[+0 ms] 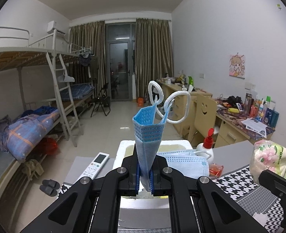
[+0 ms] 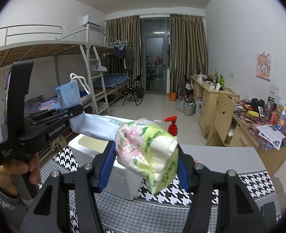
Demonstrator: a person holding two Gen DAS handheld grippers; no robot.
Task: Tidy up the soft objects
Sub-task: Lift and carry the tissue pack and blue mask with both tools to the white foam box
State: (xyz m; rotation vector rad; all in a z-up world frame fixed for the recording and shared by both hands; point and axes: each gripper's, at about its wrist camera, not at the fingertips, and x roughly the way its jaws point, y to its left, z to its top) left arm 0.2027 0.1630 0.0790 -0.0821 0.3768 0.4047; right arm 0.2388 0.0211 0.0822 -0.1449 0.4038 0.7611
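Left wrist view: left gripper point(image 1: 144, 176) is clamped on a folded blue pleated face mask point(image 1: 146, 139), raised at 12 o'clock over a white foam box point(image 1: 121, 151); more masks point(image 1: 187, 161) lie at 2 o'clock, so sorting is judged partial.

Right wrist view: right gripper point(image 2: 143, 167) is closed around a floral plastic-wrapped tissue pack point(image 2: 148, 151), not yet placed. Only here is the holding hand point(image 2: 16, 169) seen.

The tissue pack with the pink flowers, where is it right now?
The tissue pack is clamped in the right hand-held gripper, held up over the white foam box, with the red-pump bottle just behind it.
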